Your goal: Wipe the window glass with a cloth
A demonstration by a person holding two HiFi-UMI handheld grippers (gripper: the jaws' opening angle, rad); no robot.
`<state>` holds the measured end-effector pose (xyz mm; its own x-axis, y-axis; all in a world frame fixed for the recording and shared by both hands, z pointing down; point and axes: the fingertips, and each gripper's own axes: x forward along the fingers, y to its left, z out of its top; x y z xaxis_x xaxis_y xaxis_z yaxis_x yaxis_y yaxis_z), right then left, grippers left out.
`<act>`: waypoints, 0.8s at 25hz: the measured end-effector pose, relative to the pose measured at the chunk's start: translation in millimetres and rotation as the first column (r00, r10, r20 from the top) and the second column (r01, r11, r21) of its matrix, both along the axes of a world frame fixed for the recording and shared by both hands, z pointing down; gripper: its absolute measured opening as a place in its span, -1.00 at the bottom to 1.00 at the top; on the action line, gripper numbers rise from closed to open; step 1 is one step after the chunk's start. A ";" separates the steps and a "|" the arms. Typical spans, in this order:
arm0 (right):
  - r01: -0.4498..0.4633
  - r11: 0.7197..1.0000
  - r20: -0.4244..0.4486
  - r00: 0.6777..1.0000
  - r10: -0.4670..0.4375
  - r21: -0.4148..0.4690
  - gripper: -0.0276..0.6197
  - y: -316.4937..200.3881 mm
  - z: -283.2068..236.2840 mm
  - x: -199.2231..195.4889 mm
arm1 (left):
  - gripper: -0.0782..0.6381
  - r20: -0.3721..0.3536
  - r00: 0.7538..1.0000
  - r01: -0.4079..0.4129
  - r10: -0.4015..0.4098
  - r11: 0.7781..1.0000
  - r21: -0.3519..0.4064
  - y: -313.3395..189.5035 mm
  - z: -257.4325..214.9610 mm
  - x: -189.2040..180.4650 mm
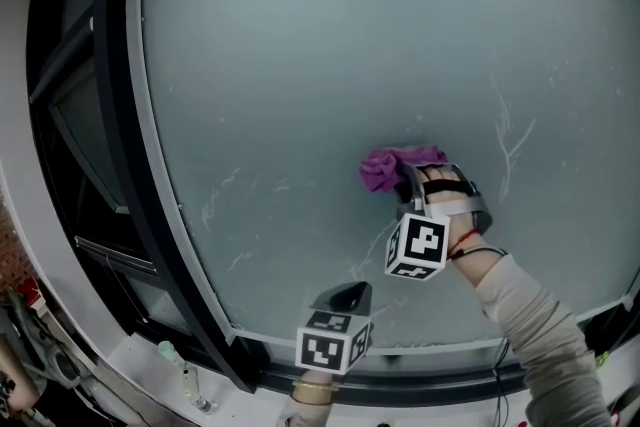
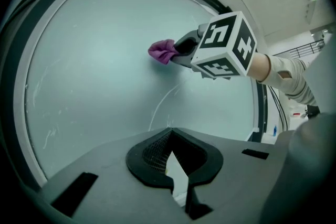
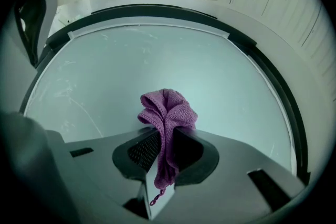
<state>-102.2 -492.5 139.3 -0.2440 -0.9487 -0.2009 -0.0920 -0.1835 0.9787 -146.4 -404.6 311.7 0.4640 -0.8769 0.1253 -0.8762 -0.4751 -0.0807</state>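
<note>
A frosted window glass [image 1: 330, 45] fills the head view. A bunched purple cloth [image 1: 395, 165] is pressed against it right of centre. My right gripper [image 1: 408, 183] is shut on that cloth, with its marker cube [image 1: 418, 247] just below. In the right gripper view the cloth [image 3: 168, 110] hangs between the jaws and bulges out over the glass [image 3: 131, 60]. My left gripper [image 1: 350, 295] is low near the bottom frame, shut with nothing in it. The left gripper view shows its jaws [image 2: 169, 136] closed, with the cloth [image 2: 163, 51] and right gripper [image 2: 184, 47] further up the glass [image 2: 94, 71].
White streaks [image 1: 510, 140] mark the glass to the right of the cloth, and fainter ones [image 1: 220, 200] lie at lower left. A dark window frame [image 1: 110, 115] runs down the left. On the sill below stands a small bottle [image 1: 170, 352]. A pale sleeve [image 1: 530, 315] comes in from the lower right.
</note>
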 end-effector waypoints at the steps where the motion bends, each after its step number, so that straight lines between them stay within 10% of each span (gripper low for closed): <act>1: 0.000 1.000 0.000 1.000 0.000 -0.007 -0.73 0.1 5.3 1.2 | -0.77 -0.003 1.000 0.003 -0.003 1.000 0.001 0.9 0.4 -0.8; 20: 0.001 0.981 -0.002 1.000 -0.001 -0.195 -0.73 2.4 132.4 17.5 | -0.77 -0.037 0.998 0.049 -0.049 0.999 -0.019 15.1 37.5 1.7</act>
